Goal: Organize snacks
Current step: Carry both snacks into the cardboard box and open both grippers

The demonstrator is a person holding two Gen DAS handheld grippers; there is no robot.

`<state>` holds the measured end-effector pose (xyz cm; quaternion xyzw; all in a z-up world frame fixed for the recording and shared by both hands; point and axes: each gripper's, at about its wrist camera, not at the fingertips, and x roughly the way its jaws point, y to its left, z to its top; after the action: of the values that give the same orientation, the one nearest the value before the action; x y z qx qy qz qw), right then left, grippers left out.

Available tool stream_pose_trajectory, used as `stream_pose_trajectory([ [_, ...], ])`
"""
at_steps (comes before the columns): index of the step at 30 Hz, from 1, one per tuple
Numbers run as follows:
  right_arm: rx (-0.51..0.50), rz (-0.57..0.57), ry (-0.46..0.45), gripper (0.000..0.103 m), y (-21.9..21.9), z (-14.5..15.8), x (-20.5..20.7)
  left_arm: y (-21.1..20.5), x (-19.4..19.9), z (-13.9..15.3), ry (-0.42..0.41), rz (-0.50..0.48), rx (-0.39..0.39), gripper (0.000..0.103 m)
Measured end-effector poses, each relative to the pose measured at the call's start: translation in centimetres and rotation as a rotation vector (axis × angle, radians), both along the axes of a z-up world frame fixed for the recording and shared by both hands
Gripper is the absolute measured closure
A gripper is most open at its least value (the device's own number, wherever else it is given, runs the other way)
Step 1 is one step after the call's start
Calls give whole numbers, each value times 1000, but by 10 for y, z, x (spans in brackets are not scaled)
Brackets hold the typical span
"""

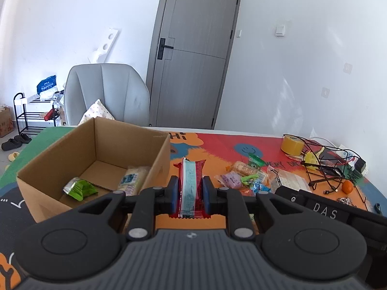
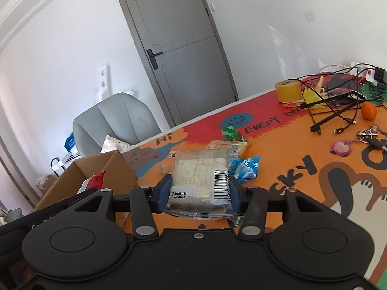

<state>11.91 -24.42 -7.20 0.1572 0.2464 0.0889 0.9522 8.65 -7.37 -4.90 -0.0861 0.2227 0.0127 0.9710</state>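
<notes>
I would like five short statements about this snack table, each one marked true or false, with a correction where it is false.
1. The left tongs are shut on a red snack bar. True.
2. The cardboard box has nothing inside. False: a green packet and a pale packet lie in it.
3. The right tongs grip a clear packet with a barcode. True.
4. The grey door stands wide open. False: it is closed.
5. The roll of yellow tape sits inside the box. False: it stands on the mat, near the black cables.
</notes>
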Motion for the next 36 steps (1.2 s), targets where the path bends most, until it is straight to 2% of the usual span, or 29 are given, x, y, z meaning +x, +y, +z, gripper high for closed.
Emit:
stream_pose_trajectory([
  [19, 25, 114, -33, 54, 54, 18, 3, 58, -13, 20, -36, 105, -5, 83],
  [36, 17, 198, -41, 54, 105, 25, 19, 120, 3, 5, 19, 209, -79, 83],
])
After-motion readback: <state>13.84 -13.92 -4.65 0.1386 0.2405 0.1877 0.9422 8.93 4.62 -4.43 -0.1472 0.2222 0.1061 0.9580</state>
